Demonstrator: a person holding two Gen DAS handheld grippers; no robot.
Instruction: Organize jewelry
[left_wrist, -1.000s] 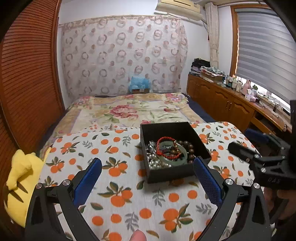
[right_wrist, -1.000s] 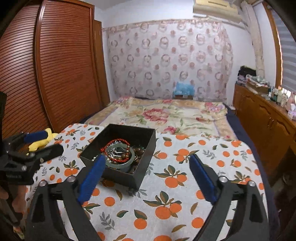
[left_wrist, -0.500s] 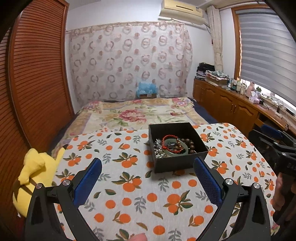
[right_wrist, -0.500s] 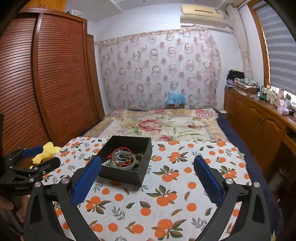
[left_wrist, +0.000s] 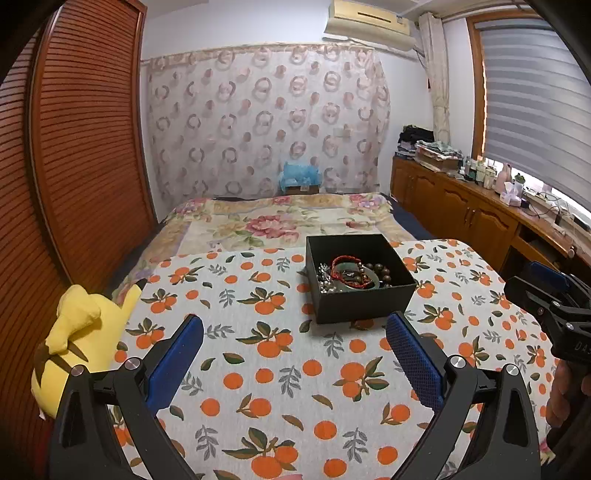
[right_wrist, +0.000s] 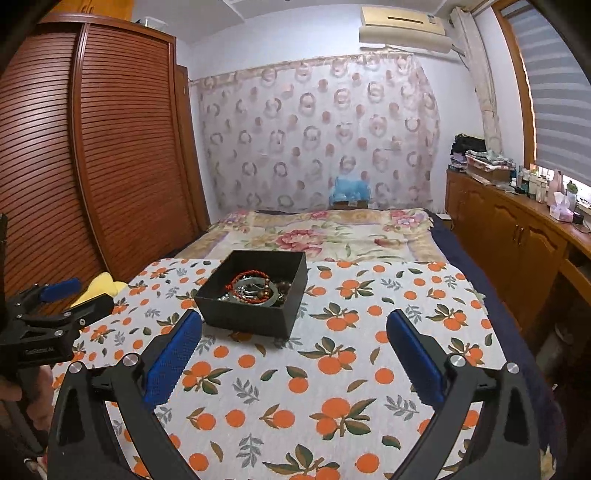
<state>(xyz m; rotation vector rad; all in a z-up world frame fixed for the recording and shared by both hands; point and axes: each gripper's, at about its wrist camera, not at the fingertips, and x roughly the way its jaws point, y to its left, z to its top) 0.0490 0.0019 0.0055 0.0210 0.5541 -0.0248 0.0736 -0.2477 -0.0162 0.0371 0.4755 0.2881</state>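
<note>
A square black box (left_wrist: 360, 280) of matte card, open-topped, sits on the table (left_wrist: 266, 369) near its far edge, a little toward the far right corner in the left wrist view. The table is covered by a soft pale cloth printed with oranges and leaves. Inside the box lies a tangle of jewelry: a red braided cord bracelet (left_wrist: 345, 267), a smooth grey-green bangle (right_wrist: 255, 290), a string of round dark-brown wooden beads (left_wrist: 380, 273) and a glittery silver chain (left_wrist: 325, 278) heaped against the left wall. The left gripper (left_wrist: 295, 336) hangs over the near part of the table with its two blue, ribbed pads spread wide and nothing between them. The right gripper (right_wrist: 295, 336) is likewise wide apart and empty, the box just beyond its left pad. A plush yellow toy (left_wrist: 79, 343) slumps at the table's left edge, beside slatted wooden wardrobe doors (right_wrist: 92, 166).
</note>
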